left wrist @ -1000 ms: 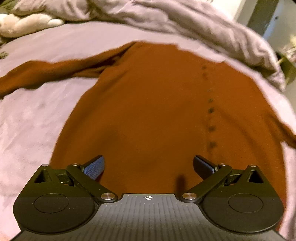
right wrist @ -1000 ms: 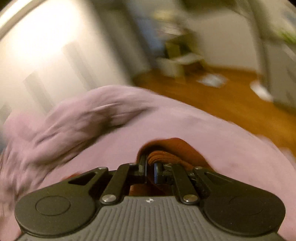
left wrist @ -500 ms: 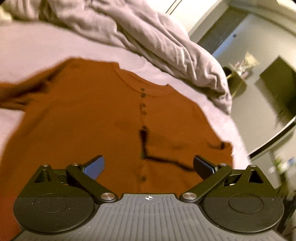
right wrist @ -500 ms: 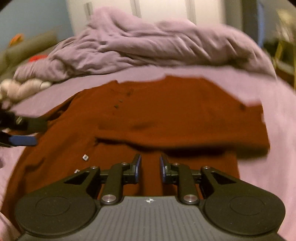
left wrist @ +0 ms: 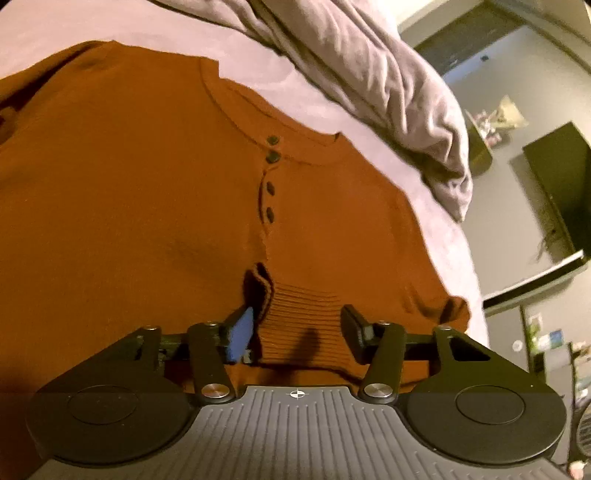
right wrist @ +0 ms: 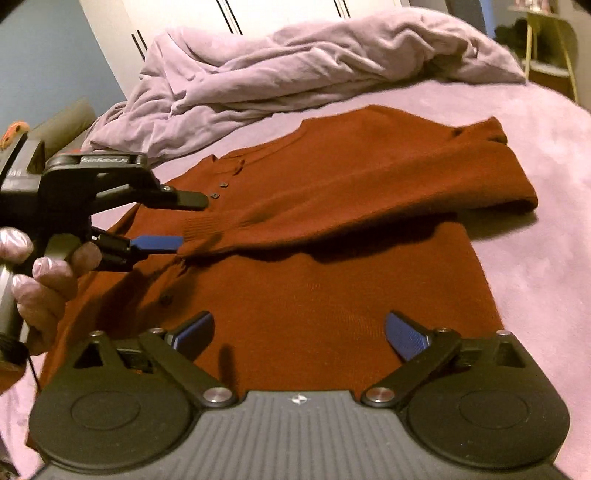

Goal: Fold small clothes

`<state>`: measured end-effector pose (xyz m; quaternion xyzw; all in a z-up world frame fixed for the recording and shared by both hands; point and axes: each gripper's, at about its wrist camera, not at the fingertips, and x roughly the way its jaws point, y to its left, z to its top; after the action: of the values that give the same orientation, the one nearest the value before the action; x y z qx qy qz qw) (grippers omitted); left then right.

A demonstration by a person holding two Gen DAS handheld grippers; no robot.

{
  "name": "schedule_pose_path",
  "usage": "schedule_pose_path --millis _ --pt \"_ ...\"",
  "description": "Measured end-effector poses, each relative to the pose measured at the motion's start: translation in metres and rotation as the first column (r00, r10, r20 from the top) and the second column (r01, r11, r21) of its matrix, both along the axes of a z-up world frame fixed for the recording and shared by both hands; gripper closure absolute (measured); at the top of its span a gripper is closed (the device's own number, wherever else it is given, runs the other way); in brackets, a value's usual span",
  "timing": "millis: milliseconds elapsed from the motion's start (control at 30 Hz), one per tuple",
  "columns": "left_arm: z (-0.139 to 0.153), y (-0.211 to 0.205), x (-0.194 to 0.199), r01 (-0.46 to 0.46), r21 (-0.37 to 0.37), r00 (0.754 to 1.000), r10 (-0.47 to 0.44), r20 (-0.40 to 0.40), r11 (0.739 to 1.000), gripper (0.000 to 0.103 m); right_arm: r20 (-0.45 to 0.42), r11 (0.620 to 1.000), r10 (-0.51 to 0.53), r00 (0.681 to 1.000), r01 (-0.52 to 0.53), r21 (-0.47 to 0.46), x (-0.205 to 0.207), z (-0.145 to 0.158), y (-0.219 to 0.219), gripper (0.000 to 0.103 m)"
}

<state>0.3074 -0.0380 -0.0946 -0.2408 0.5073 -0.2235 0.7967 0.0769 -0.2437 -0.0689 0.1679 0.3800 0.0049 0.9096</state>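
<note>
Bed: lavender sheet, rumpled duvet at far side
Sweater: rust henley sweater flat, one sleeve folded across chest
Left gripper: jaws just been closing around ribbed cuff, not pinching yet
Right gripper: jaws just opened wide, empty, near hem
Progress: early; far-left sleeve and body folds left

Through both wrist cameras I see a dim room under warm, yellowish light. The sweater reads orange in the left view, deeper red in the right. Its folded sleeve casts a dark shadow beneath it, so light falls from above. White closet doors glare. Fisheye bending curves the bed edges; the corners go black. Room background at the left view's right edge is soft and blurred.
</note>
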Motion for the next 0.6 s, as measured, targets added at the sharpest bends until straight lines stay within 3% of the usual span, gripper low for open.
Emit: schedule_pose_path --millis 33,100,133,200,333,467,500,600 --pt "-0.002 0.0 0.002 0.001 0.007 1.0 -0.001 -0.006 1.0 0.056 0.016 1.0 -0.002 1.0 0.002 -0.003 -0.002 -0.001 0.0 0.004" --pt "-0.003 0.0 0.005 -0.002 0.006 1.0 0.002 -0.001 1.0 0.082 0.06 1.0 -0.003 0.998 0.003 -0.004 -0.006 -0.003 -0.001 0.004" --pt "-0.003 0.0 0.006 0.002 0.007 1.0 -0.002 -0.012 1.0 0.089 0.072 1.0 -0.002 0.997 0.002 -0.002 -0.007 -0.003 -0.001 0.004" --pt "-0.003 -0.008 0.01 0.007 0.055 1.0 -0.006 -0.03 0.998 0.091 0.078 1.0 0.005 0.997 -0.006 0.003 -0.007 -0.002 -0.002 0.004" --pt "0.013 -0.026 0.006 0.05 0.142 0.996 -0.059 0.063 0.989 0.096 0.073 0.988 -0.068 0.995 0.057 0.144 -0.009 0.005 -0.022 0.012" --pt "0.048 -0.024 0.004 0.031 0.133 0.984 -0.054 0.172 0.991 0.096 0.072 0.949 -0.164 0.984 0.138 0.285 -0.012 0.007 -0.049 0.051" --pt "0.061 -0.02 0.002 0.026 0.121 0.976 -0.051 0.213 0.992 0.096 0.067 0.94 -0.179 0.982 0.15 0.306 -0.012 0.006 -0.055 0.056" --pt "0.096 -0.002 -0.005 -0.01 0.106 0.942 -0.027 0.335 0.994 0.096 0.055 0.915 -0.226 0.973 0.193 0.354 -0.011 0.002 -0.07 0.056"
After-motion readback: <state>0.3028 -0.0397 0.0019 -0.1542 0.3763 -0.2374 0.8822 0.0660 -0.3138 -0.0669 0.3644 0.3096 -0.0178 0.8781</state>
